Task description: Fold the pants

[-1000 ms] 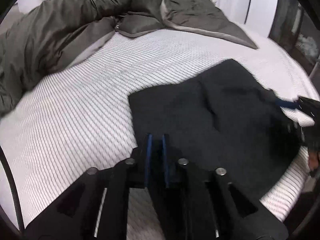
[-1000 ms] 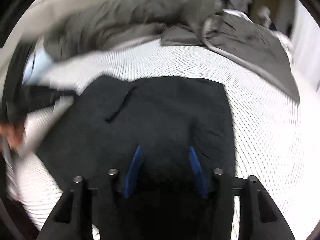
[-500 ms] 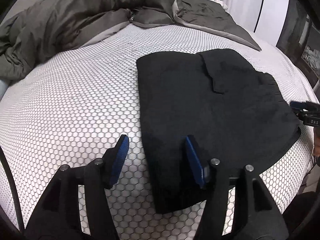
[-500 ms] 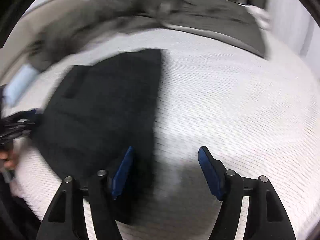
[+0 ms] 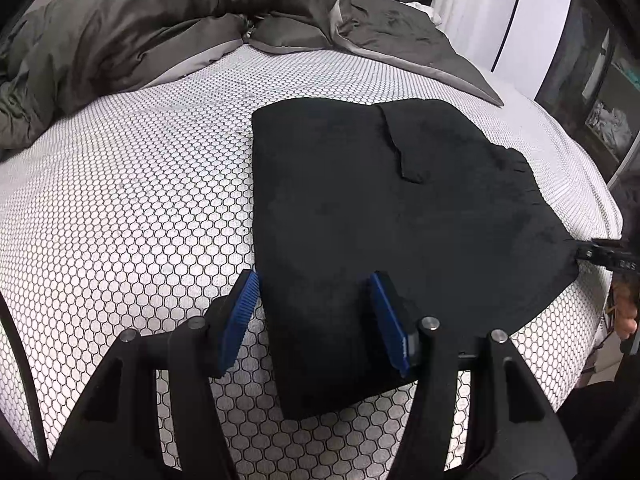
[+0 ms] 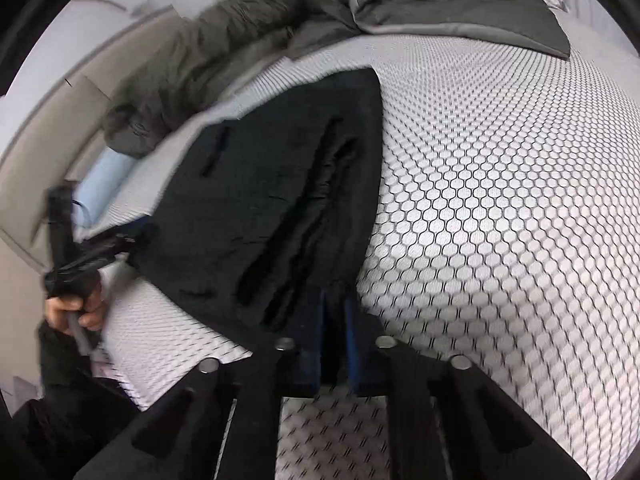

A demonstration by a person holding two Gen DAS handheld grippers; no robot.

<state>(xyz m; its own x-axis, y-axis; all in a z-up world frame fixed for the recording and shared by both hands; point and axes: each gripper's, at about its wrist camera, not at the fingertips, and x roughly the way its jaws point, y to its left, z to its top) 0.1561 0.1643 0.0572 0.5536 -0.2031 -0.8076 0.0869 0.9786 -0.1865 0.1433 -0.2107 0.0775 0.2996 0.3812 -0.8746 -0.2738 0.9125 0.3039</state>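
Two tongs work one garment: the black pants [image 5: 384,216] lie folded into a compact block on the bed [image 5: 120,208], on its white sheet printed with a dark honeycomb pattern. The left tongs [image 5: 314,316] stand with their blue pads wide apart, straddling the near corner of the folded block without pinching it; this reads as a released grip or a ready position above the edge. The right tongs [image 6: 334,340] have their blue pads drawn close together on the hem corner of the pants, clamped on the cloth. Holding one corner this way probably lets that edge be lifted or tugged square while the rest of the stack stays flat on the bed. In the right wrist view the layers show as parallel dark ridges along the fold, so the stack is not perfectly aligned. A crumpled grey-green duvet [image 5: 140,28] is bunched at the far end of the bed, well apart from the pants. White characters are printed on the tool body at the right edge of the left wrist view, but they are too small to read.
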